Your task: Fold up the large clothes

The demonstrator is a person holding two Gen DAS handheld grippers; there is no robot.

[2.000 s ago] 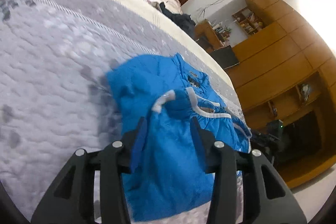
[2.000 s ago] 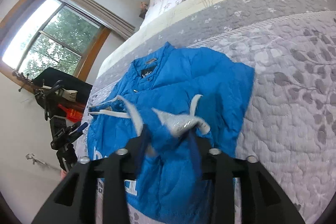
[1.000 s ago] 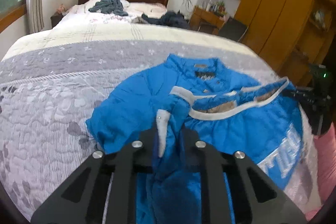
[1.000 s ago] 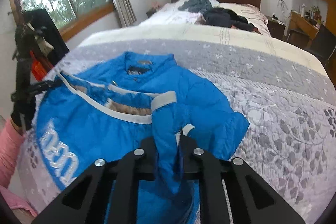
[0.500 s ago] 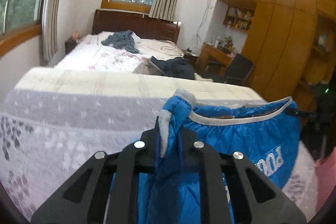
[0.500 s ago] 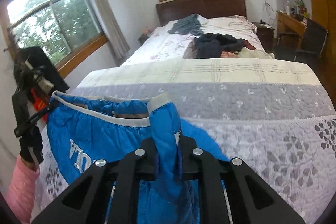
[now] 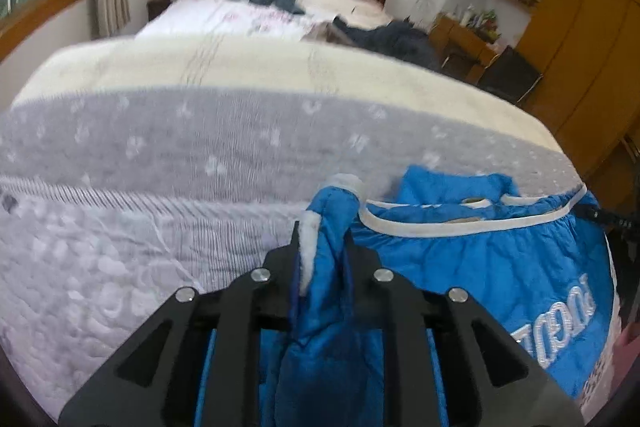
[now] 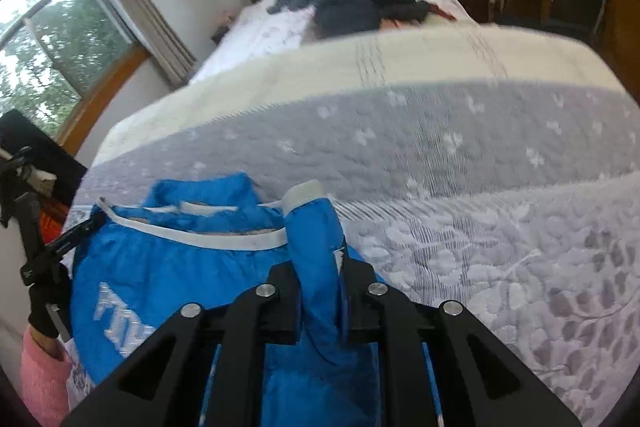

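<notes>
Left wrist: left hand-held gripper (image 7: 320,247) clamps a hem corner of the blue jacket (image 7: 480,267), lifted over the bed (image 7: 200,147), likely for folding

Right wrist: right hand-held gripper (image 8: 320,275) pinches the opposite corner, keeping the white trim (image 8: 208,237) taut

Blue jacket (image 7: 472,267) on quilted bed (image 7: 160,155)

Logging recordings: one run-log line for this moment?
phase: folding | left gripper: shut on blue padded jacket | right gripper: same | quilted bedspread
</notes>
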